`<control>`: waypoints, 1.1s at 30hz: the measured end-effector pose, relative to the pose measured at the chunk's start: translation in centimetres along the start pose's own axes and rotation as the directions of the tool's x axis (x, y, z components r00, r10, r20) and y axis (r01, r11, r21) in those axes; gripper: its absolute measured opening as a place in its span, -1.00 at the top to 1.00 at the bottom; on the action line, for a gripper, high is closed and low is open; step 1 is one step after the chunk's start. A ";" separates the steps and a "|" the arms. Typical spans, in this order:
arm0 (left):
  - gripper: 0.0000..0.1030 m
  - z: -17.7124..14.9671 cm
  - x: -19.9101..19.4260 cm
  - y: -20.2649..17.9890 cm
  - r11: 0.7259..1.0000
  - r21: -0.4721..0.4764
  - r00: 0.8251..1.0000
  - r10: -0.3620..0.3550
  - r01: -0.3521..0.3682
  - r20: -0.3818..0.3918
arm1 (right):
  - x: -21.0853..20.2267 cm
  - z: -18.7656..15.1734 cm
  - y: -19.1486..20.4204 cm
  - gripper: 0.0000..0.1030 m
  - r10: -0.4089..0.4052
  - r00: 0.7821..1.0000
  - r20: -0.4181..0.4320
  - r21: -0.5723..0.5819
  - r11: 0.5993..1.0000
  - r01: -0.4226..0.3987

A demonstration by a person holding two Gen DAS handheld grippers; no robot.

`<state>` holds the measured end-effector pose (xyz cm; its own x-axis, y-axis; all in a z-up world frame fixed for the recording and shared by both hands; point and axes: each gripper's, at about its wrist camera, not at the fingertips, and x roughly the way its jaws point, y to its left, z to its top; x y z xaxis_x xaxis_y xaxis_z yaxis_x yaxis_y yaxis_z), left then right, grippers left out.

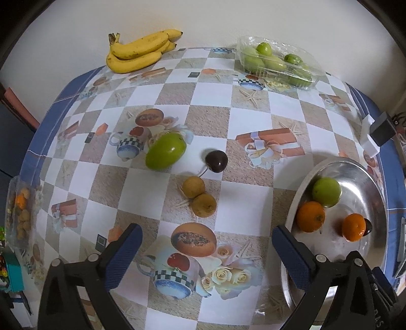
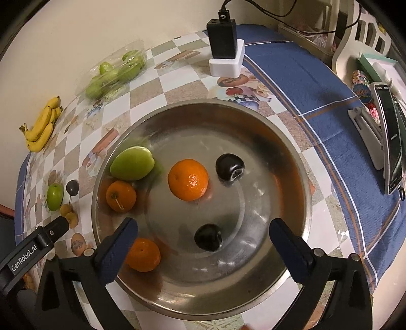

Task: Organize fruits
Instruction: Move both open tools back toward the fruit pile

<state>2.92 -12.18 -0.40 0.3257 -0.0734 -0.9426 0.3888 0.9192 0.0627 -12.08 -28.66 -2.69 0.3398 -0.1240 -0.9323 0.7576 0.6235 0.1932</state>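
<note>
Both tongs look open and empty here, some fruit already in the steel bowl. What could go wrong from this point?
The loose dark cherry and two small brown fruits on the table are round and could roll when the left tongs close on them. The bowl already holds rounded fruit, such as the middle orange; another dropped in by the right tongs may knock them about.

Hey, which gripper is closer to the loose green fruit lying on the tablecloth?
Left. The left gripper faces the green fruit across the tablecloth, jaws open; the right gripper hangs over the metal bowl.

Plain cream wall (image 1: 215,20), checkered tablecloth (image 1: 203,96) with blue border, white chair (image 2: 345,48)
</note>
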 end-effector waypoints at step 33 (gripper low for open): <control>-1.00 3.0 0.3 10.6 0.986 -0.164 0.998 0.012 -0.003 0.055 | -1.1 -0.3 8.2 -1.00 0.153 0.987 0.058 -0.199 0.970 -0.139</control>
<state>9.72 -3.61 0.91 0.3769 -0.0837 -0.9224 0.2414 0.9704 0.0106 -6.37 -23.15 -0.19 0.4832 -0.0717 -0.8725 0.5767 0.7760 0.2556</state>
